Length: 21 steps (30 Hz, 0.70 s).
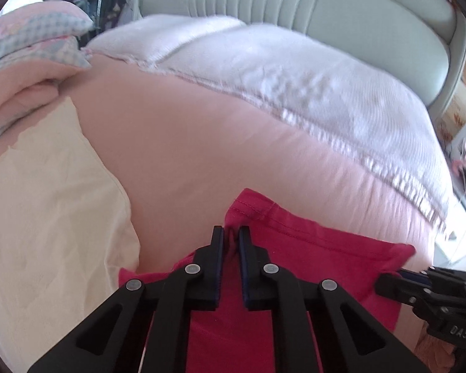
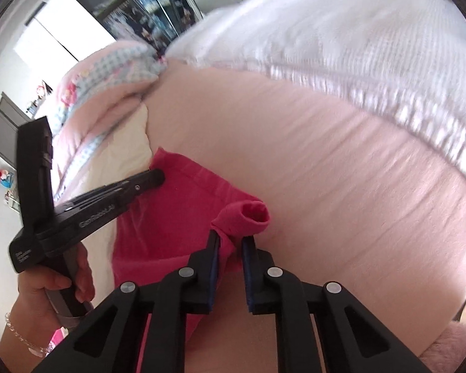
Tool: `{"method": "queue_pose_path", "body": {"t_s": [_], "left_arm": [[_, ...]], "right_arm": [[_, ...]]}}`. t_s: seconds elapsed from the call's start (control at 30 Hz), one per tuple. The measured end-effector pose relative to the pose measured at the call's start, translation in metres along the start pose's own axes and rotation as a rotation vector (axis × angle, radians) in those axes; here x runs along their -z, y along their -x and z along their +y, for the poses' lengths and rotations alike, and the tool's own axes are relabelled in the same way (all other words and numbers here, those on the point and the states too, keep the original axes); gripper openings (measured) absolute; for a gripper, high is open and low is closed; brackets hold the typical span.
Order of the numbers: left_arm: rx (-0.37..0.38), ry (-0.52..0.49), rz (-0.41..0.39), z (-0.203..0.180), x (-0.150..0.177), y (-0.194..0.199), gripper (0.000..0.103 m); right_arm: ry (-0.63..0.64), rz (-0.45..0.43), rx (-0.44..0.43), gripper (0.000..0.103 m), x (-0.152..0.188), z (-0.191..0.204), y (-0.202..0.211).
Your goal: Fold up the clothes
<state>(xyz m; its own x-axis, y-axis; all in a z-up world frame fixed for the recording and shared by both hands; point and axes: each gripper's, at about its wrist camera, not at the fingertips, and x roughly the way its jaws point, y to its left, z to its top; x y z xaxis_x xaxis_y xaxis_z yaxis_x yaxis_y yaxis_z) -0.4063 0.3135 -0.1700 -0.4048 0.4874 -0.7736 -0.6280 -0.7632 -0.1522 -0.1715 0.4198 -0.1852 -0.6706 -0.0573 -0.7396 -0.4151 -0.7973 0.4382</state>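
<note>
Both the left gripper (image 1: 231, 236) and right gripper (image 2: 231, 242) pinch bunched hems of a soft red garment (image 1: 310, 248) on the pink bedsheet (image 1: 186, 155).

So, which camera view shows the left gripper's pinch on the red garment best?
The left wrist view: the left gripper is seen from behind, red garment bunched between its fingers. The right wrist view shows it only sideways, at the cloth's edge.

I see a pink bedsheet (image 1: 183, 143), white knit blanket (image 1: 295, 71) past it, grey padded headboard (image 1: 341, 3) behind. Cream pillow (image 1: 46, 192) on the left, folded pink-and-blue checked quilt (image 1: 31, 43) above it.
</note>
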Motion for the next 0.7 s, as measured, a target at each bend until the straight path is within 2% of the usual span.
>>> {"method": "queue_pose_path", "body": {"t_s": [0.07,0.17,0.2,0.23,0.27,0.3,0.37,0.4,0.47,0.5,0.57,0.6,0.63,0.67,0.7], "left_arm": [[-0.013,0.024,-0.018,0.007,-0.002,0.001,0.007],[-0.037,0.057,-0.023,0.018,-0.002,-0.001,0.007],[-0.037,0.072,-0.022,0.022,-0.002,-0.003,0.007],[-0.035,0.087,-0.020,0.027,-0.002,-0.003,0.007],[-0.034,0.096,-0.017,0.030,-0.001,-0.003,0.007],[-0.032,0.095,-0.011,0.031,-0.001,-0.004,0.007],[-0.026,0.092,-0.003,0.031,-0.001,-0.005,0.008],[-0.019,0.088,-0.006,0.029,-0.001,-0.004,0.008],[-0.009,0.080,-0.010,0.026,-0.001,-0.003,0.008],[-0.010,0.076,-0.005,0.025,-0.002,-0.004,0.008],[-0.006,0.075,0.002,0.025,-0.002,-0.007,0.008],[-0.004,0.075,0.005,0.026,-0.002,-0.008,0.008],[-0.004,0.072,0.007,0.025,-0.002,-0.008,0.008],[-0.001,0.069,0.007,0.025,-0.002,-0.009,0.008],[0.004,0.063,0.007,0.024,-0.002,-0.009,0.008]], "right_arm": [[0.082,-0.038,0.022,0.011,0.001,0.002,0.008],[0.040,0.078,0.157,0.011,0.005,-0.021,-0.011],[0.024,0.116,0.200,0.005,0.006,-0.029,-0.018],[-0.052,0.102,0.156,0.002,0.003,-0.040,-0.012],[-0.071,0.086,0.163,0.004,-0.001,-0.042,-0.007],[-0.088,0.070,0.170,0.009,-0.005,-0.044,-0.001],[-0.046,0.004,0.203,0.017,-0.014,-0.037,0.007],[-0.032,-0.009,0.177,0.024,-0.017,-0.035,0.008],[-0.042,0.009,0.093,0.055,-0.024,-0.035,0.003],[-0.044,0.030,0.068,0.059,-0.027,-0.033,-0.005],[-0.033,0.059,0.086,0.059,-0.030,-0.035,-0.018],[-0.025,0.072,0.102,0.058,-0.030,-0.036,-0.024],[-0.018,0.084,0.118,0.046,-0.031,-0.037,-0.029],[-0.010,0.098,0.132,0.015,-0.031,-0.038,-0.035],[-0.049,0.142,0.038,0.001,-0.032,-0.041,-0.039]]}}
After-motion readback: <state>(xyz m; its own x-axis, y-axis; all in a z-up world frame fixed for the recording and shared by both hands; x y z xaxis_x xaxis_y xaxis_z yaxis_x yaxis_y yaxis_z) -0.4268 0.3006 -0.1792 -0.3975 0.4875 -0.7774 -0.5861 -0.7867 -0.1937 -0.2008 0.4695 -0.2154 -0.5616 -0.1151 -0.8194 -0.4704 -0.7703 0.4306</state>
